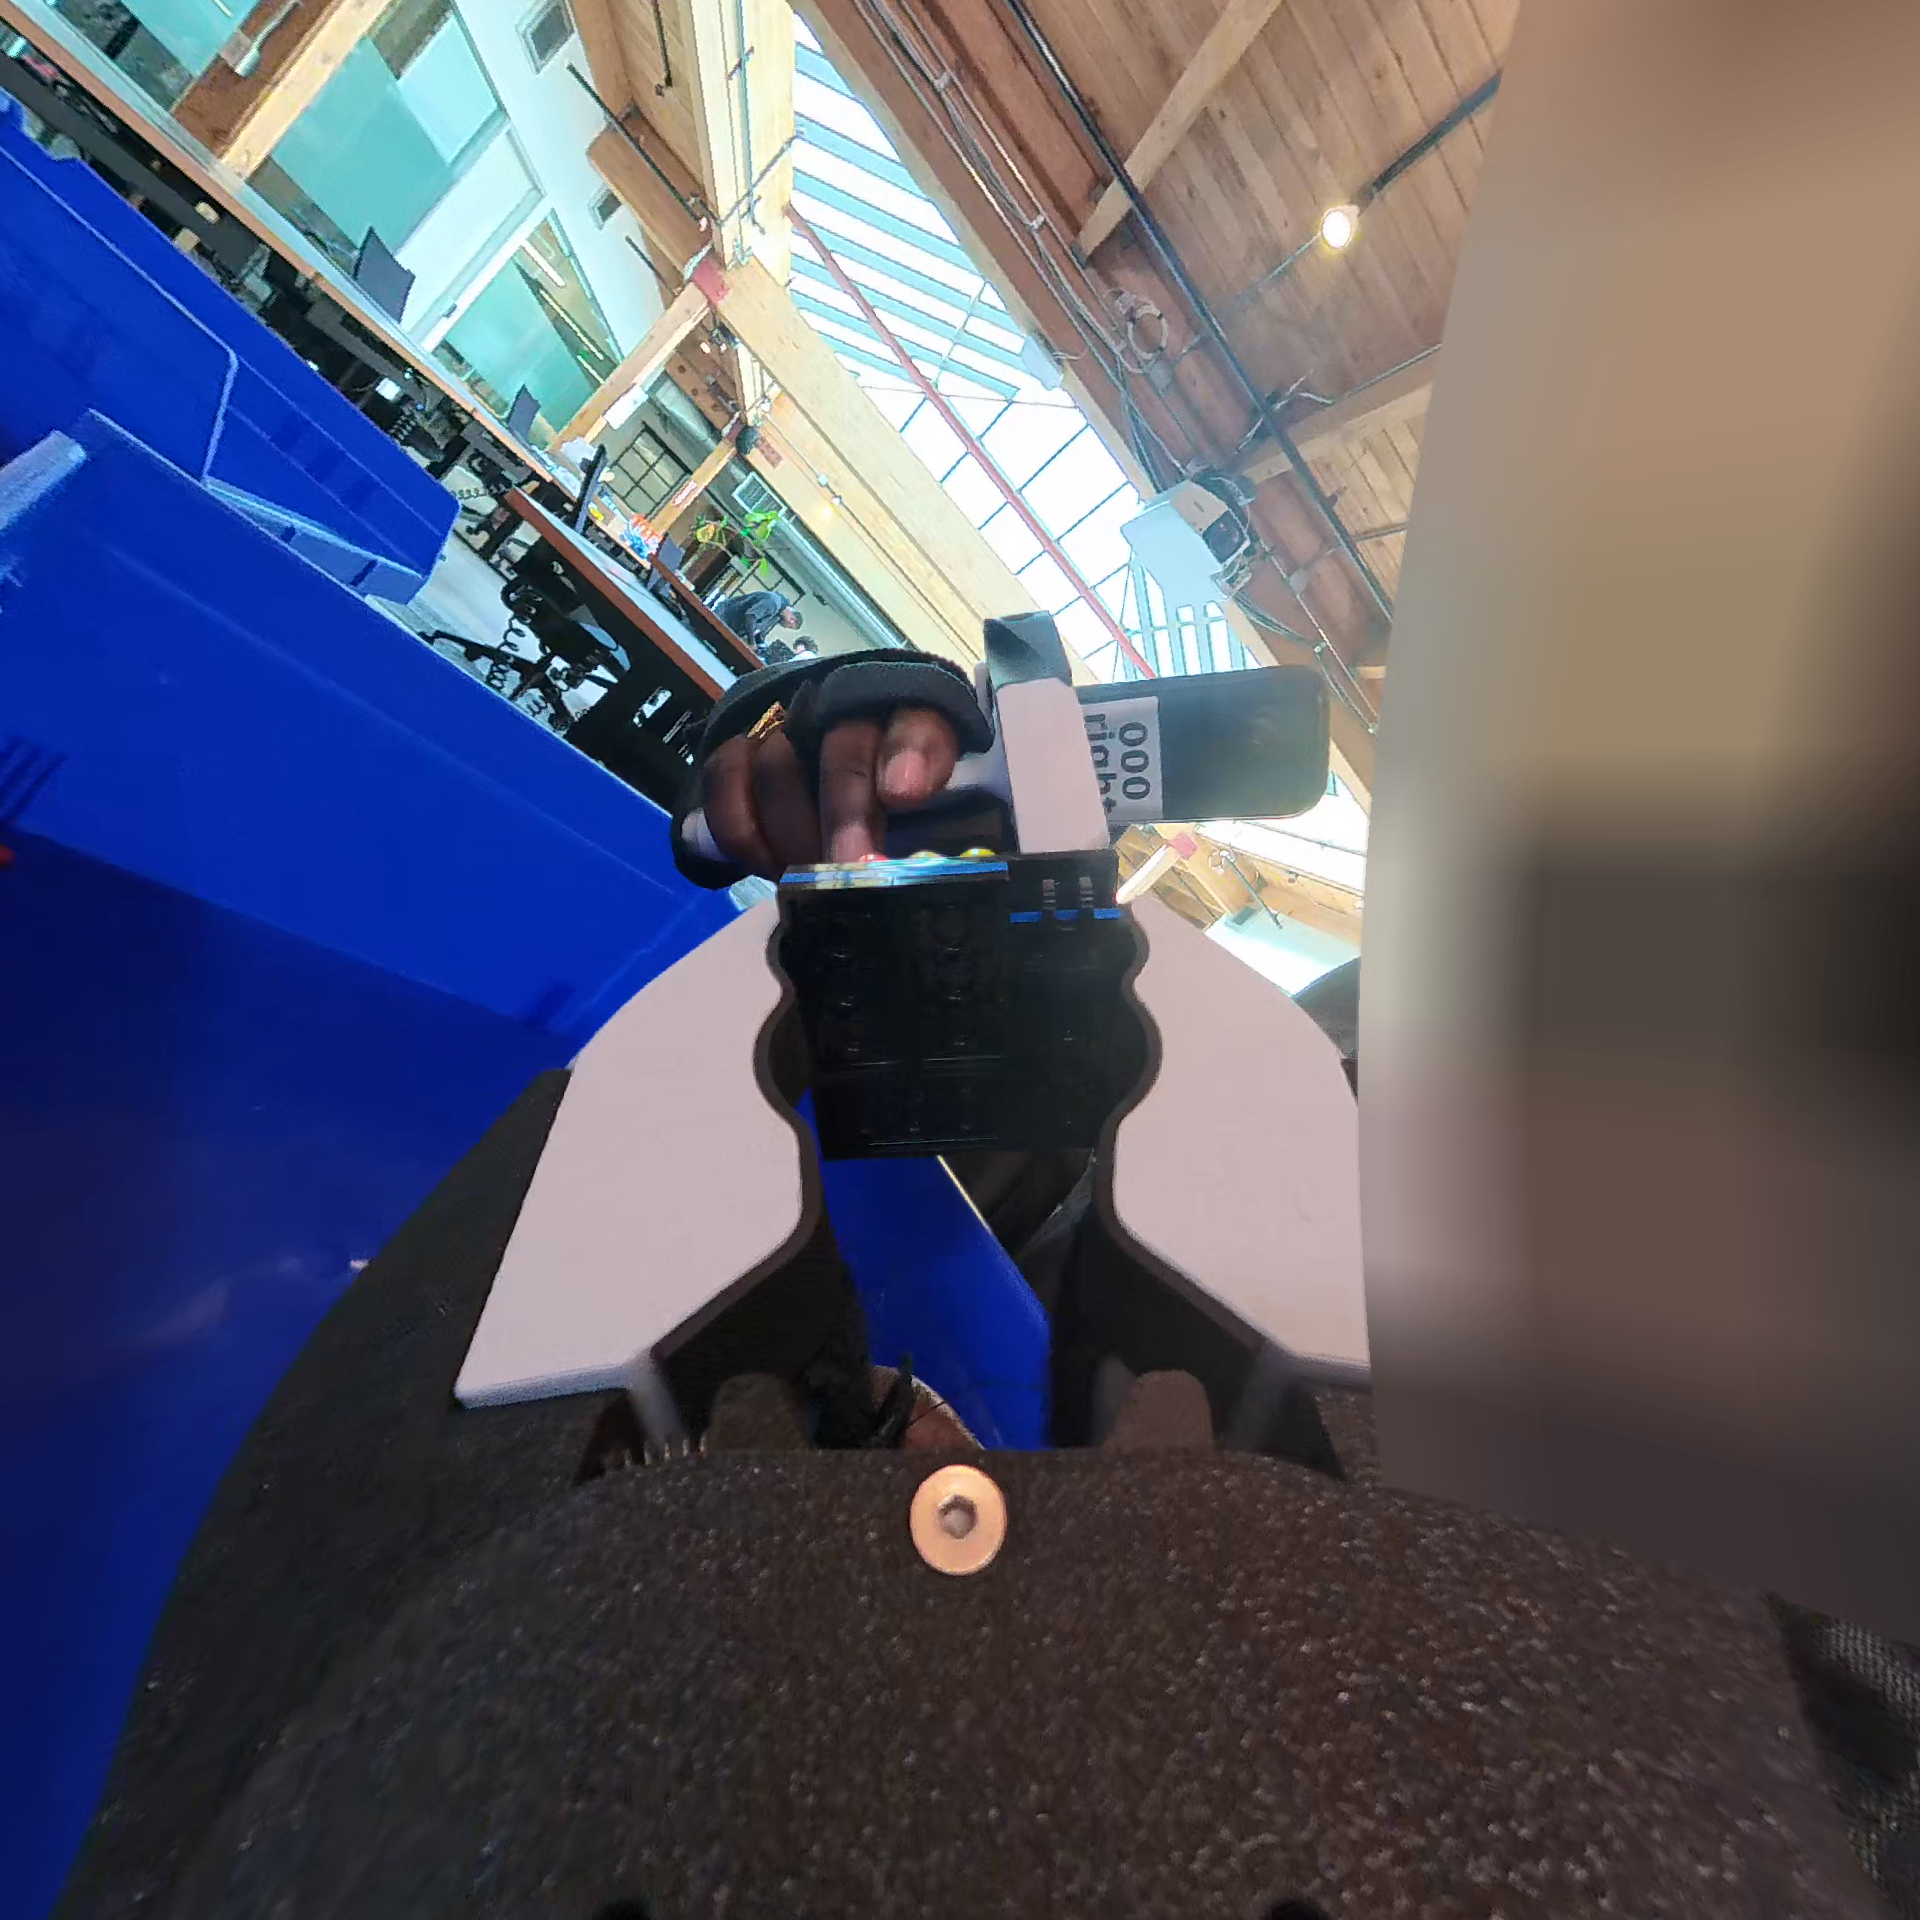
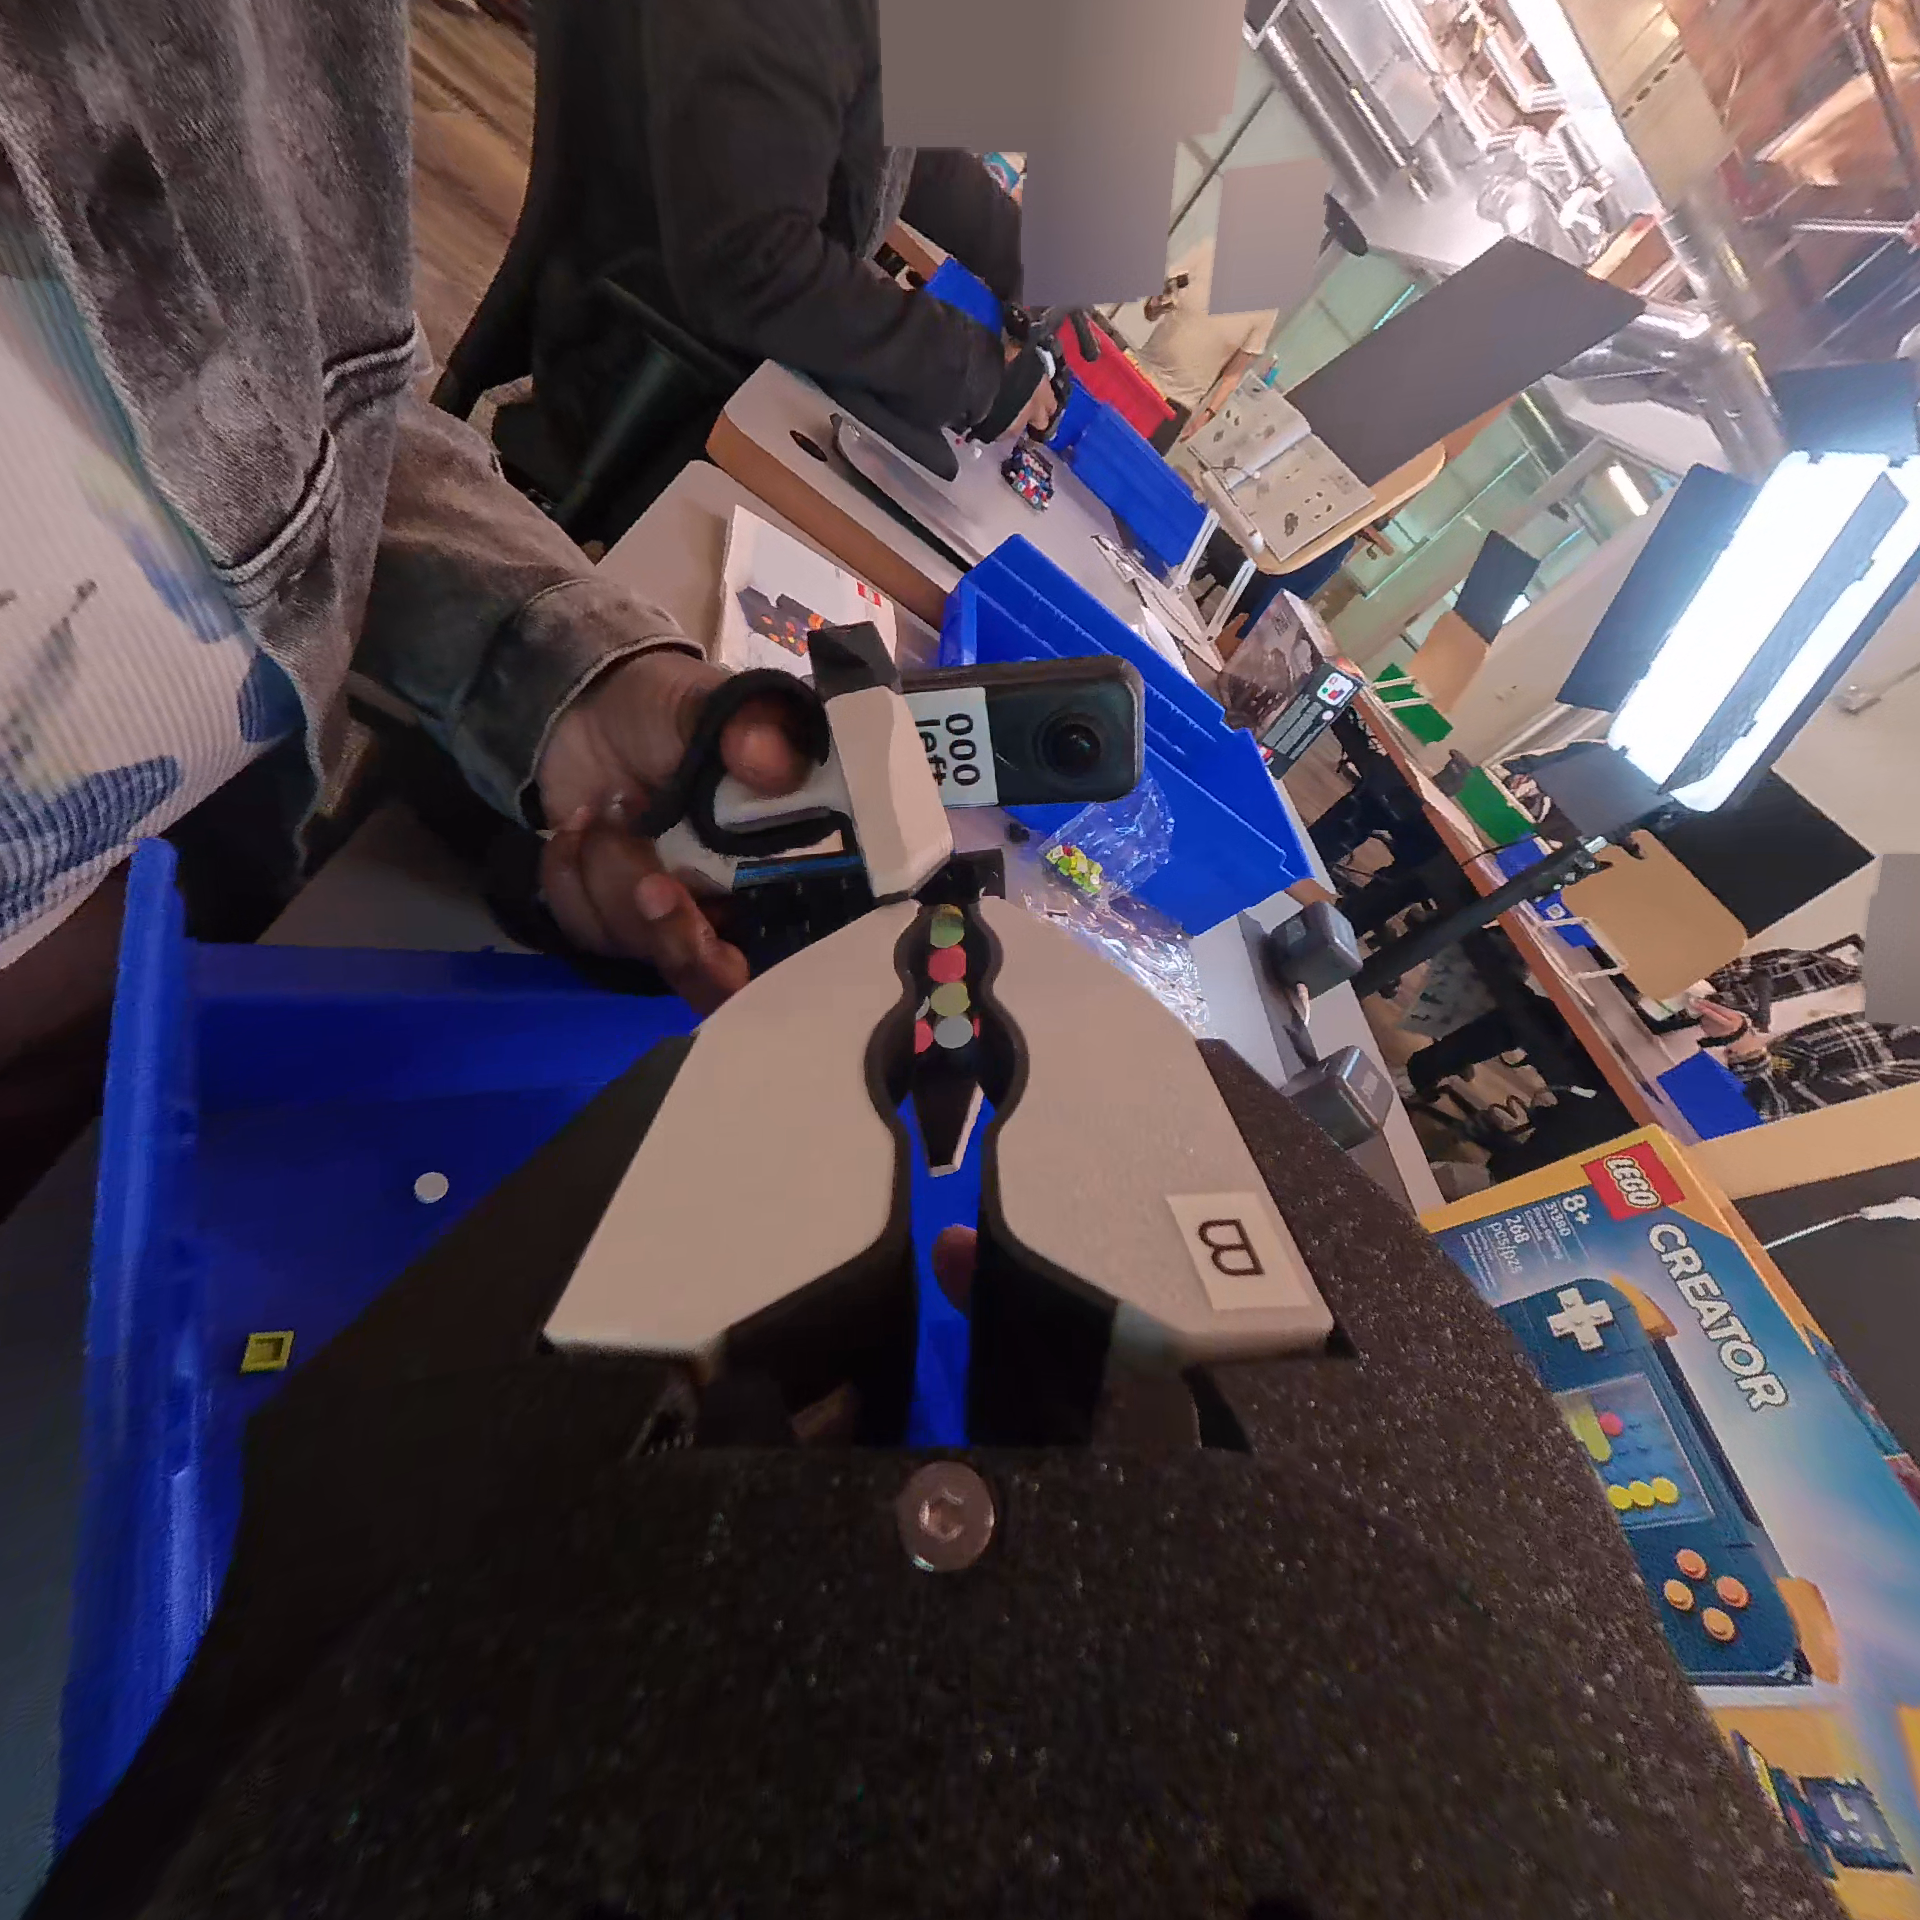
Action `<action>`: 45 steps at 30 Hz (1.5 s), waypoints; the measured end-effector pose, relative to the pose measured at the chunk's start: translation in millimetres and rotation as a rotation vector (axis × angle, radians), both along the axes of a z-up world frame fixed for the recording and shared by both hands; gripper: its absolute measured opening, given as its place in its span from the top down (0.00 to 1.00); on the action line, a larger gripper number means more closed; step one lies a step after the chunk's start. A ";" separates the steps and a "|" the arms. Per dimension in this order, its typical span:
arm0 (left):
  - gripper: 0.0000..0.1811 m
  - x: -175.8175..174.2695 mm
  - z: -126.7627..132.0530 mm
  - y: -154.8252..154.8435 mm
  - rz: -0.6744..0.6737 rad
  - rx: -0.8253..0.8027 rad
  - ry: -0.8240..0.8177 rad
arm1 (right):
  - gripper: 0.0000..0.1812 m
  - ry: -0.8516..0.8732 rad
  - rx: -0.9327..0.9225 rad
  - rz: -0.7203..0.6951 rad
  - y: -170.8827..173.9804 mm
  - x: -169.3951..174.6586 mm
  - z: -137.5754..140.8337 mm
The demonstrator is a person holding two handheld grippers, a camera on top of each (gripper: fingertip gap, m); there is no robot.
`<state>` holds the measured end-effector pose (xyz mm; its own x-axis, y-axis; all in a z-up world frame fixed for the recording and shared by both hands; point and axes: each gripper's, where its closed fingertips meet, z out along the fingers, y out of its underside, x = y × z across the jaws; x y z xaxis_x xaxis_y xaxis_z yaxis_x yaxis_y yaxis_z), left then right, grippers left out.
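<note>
The left gripper [image 1: 951, 1023] clamps a black brick plate [image 1: 940, 1013] between its white fingers [image 1: 665, 1174]. The plate's long axis runs forward along the fingers, its underside faces the camera, and its far end points at the right gripper [image 1: 1039, 769] just beyond. In the right wrist view, the right gripper [image 2: 948, 997] has its fingers [image 2: 769, 1164] nearly together, pinching the same plate edge-on, with coloured round studs [image 2: 945, 966] showing in the gap. Both are held above a blue bin [image 2: 312, 1143]. A toy box [image 2: 1662, 1455] lies to the right on the table [image 2: 1236, 966].
</note>
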<state>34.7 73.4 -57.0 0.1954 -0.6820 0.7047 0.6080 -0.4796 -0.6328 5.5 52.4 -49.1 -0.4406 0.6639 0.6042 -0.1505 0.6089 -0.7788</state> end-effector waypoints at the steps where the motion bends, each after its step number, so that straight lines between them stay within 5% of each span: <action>1: 0.67 -1.2 -0.6 0.0 -0.003 -0.002 -0.004 | 0.97 -0.012 0.000 0.002 0.5 -0.9 -1.9; 22: 0.69 1.7 -16.7 -4.7 -0.100 -0.022 0.137 | 0.97 -0.036 0.071 0.027 -3.6 -1.0 -15.6; 35: 0.69 -16.2 -1.7 -6.9 -0.075 0.067 0.043 | 1.00 0.025 0.101 -0.027 2.4 -3.0 -8.6; 40: 0.69 -4.7 -6.3 -15.8 -0.168 0.071 0.070 | 0.85 -0.019 0.038 -0.025 0.3 -8.6 -9.4; 45: 0.68 -3.0 -9.5 -18.5 -0.174 0.086 0.114 | 0.95 -0.058 0.012 0.051 -8.1 -6.8 -7.9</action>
<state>31.7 54.9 -66.5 0.1448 -0.7687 0.6230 0.4432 -0.5126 -0.7355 -1.4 44.3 -57.0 -0.5078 0.6329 0.5845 -0.1366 0.6108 -0.7800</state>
